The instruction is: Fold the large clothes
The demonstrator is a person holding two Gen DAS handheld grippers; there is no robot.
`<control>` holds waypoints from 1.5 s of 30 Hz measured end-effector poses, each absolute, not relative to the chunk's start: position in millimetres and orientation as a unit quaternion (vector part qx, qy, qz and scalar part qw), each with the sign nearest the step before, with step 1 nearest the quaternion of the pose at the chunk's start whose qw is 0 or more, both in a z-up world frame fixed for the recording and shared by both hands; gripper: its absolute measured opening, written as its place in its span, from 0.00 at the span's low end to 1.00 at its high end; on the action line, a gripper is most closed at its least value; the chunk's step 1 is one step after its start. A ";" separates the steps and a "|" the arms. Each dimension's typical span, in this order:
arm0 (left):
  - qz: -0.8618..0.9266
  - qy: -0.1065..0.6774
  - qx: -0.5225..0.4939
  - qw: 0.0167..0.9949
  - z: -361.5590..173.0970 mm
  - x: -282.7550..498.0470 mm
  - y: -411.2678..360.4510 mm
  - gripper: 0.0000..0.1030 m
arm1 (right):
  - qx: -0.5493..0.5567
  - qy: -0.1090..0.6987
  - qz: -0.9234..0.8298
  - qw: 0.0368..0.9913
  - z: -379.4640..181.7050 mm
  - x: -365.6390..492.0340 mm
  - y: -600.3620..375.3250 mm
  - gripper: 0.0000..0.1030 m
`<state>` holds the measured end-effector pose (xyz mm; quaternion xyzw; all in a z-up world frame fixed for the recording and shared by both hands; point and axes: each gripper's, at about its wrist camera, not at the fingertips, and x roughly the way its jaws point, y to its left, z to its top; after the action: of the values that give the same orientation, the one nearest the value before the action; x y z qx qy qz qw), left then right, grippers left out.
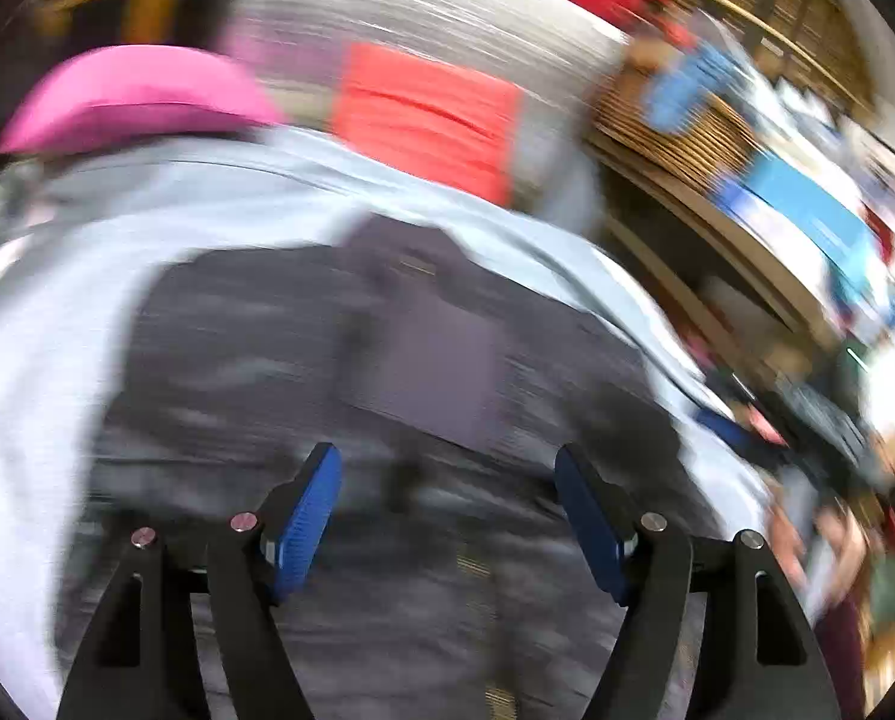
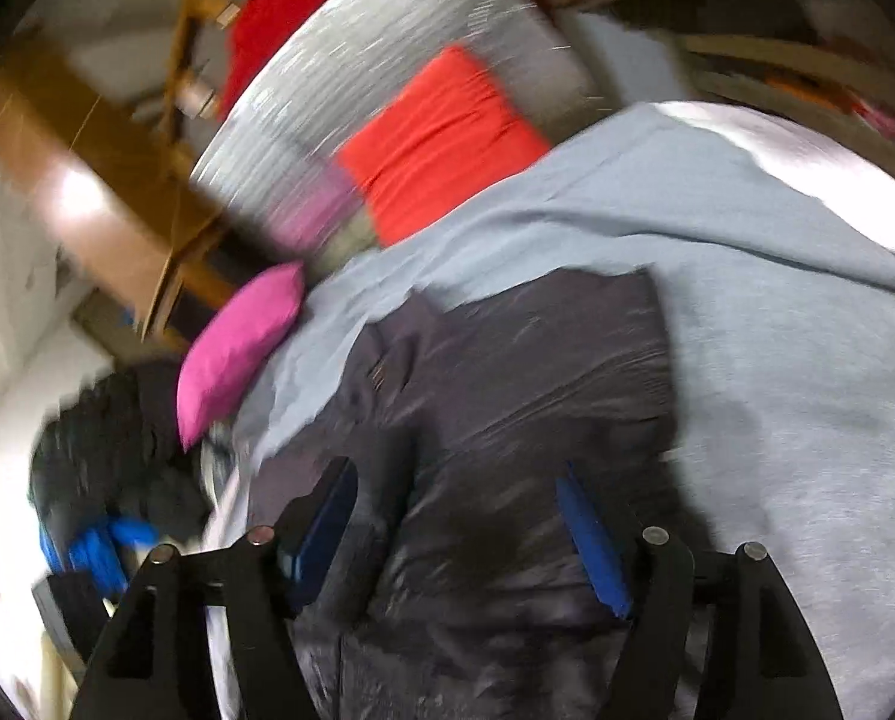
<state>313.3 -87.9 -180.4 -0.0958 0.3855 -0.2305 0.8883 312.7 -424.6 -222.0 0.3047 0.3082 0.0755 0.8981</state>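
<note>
Dark jacket (image 1: 303, 348) lies spread on a light grey sheet (image 1: 57, 300), below both grippers. Left gripper (image 1: 447, 516) fingers apart, nothing between them; right gripper (image 2: 456, 531) fingers apart too, empty. Both views blurred. Risk: slick jacket fabric slips from a shallow pinch, or the sheet gets pinched along with it.

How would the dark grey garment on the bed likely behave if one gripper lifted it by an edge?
The dark grey garment lies flat with creases, so it would probably drape limply. Its sheen suggests a slick fabric that may slip from the pads. It spreads wide over the pale blue sheet, so one grip likely leaves most trailing.
</note>
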 end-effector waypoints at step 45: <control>-0.066 0.375 -0.088 0.920 -205.6 354.9 -9.1 0.73 | 0.459 0.291 -0.041 0.838 -255.8 295.7 -507.4 0.71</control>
<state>354.9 -9.1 -205.6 -0.0880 0.3751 -0.0656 0.9204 295.7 -507.4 -255.8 0.4592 0.2909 -0.0412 0.8384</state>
